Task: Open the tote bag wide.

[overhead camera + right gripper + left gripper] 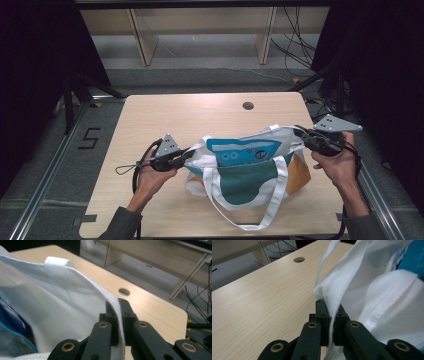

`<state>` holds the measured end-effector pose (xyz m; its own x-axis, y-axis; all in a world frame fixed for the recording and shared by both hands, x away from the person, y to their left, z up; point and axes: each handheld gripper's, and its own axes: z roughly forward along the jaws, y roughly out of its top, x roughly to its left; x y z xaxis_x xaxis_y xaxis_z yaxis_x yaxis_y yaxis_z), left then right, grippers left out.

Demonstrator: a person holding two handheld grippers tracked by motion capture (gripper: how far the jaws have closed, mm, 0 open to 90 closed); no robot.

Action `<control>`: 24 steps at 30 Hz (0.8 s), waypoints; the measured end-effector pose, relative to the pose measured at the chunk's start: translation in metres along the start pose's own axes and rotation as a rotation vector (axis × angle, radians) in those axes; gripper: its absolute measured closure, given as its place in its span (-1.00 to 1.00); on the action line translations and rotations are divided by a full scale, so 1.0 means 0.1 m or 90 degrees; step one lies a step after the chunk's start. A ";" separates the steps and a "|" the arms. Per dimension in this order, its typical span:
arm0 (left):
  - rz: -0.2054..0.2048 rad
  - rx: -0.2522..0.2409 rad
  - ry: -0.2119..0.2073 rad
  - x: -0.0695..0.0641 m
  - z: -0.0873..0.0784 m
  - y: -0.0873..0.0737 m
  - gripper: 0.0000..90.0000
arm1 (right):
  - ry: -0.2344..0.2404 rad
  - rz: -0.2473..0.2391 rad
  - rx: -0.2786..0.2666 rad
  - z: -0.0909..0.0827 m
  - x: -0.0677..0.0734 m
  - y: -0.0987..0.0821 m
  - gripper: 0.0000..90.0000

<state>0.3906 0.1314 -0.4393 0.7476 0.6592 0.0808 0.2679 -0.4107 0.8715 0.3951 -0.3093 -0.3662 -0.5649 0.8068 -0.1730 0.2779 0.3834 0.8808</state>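
A white tote bag (250,175) with teal and orange panels stands on the wooden table (165,120), its mouth held wide. A blue packet (243,150) shows inside it. My left gripper (189,154) is shut on the bag's left rim (332,315), the white cloth pinched between its jaws. My right gripper (301,134) is shut on the bag's right rim (119,315), the hem running through its jaws. One white strap (260,210) hangs down the bag's front toward the table's near edge.
A round cable hole (248,105) sits in the table's far right part. Wooden shelf legs (145,45) and loose cables (295,45) lie on the floor behind the table. Dark curtains flank both sides.
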 end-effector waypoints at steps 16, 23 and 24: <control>-0.015 0.126 -0.026 -0.11 0.45 -0.53 0.92 | 0.029 0.020 0.177 0.54 0.09 -0.88 0.96; -0.016 0.125 -0.026 -0.13 0.46 -0.59 0.93 | 0.054 0.041 0.230 0.63 0.13 -1.02 0.96; -0.027 0.119 -0.028 -0.14 0.47 -0.59 0.93 | 0.056 0.042 0.231 0.64 0.13 -1.02 0.97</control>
<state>0.3926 0.1167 -0.5149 0.7585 0.6513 0.0216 0.4045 -0.4965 0.7680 0.4089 -0.3088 -0.4863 -0.5967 0.7996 -0.0686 0.5638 0.4785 0.6731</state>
